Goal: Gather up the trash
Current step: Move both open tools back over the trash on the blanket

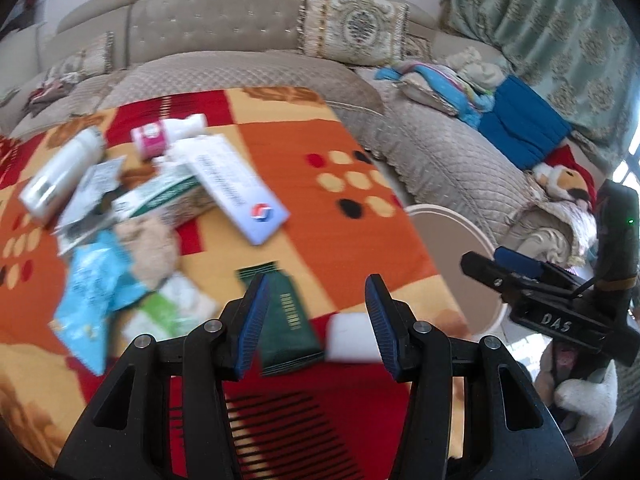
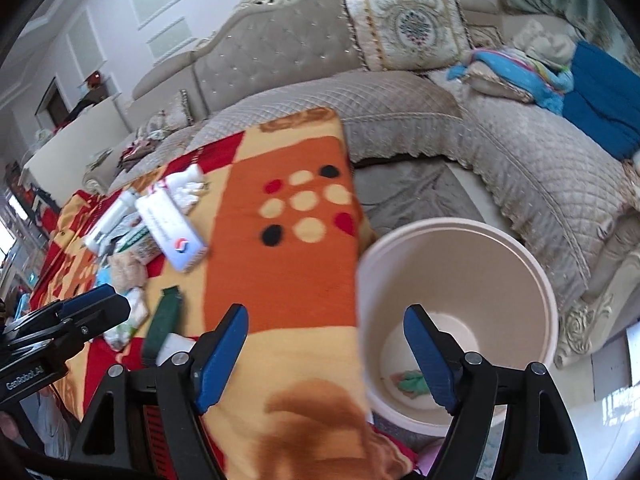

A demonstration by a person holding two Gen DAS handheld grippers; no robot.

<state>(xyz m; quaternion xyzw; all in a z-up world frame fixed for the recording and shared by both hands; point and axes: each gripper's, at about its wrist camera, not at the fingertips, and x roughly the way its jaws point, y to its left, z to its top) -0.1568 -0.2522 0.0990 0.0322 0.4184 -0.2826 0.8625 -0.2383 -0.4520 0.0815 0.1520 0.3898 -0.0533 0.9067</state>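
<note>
My left gripper [image 1: 316,320] is open and empty, just above a dark green tube [image 1: 286,320] and a white piece [image 1: 350,338] on the patterned blanket [image 1: 320,152]. A trash pile lies left of it: a white carton [image 1: 236,188], a white bottle [image 1: 60,172], a pink-capped item [image 1: 150,140], a blue wrapper [image 1: 94,284]. My right gripper [image 2: 326,348] is open and empty, over the blanket edge beside a cream bin [image 2: 548,292] that holds a crumpled green scrap [image 2: 412,382]. The tube [image 2: 164,320] and carton [image 2: 172,228] also show in the right wrist view.
A black comb [image 1: 288,436] lies under my left gripper. The right gripper [image 1: 548,300] shows at the right of the left wrist view, the left gripper [image 2: 68,320] at the left of the right wrist view. A quilted sofa [image 2: 520,160] with cushions and blue cloth wraps behind.
</note>
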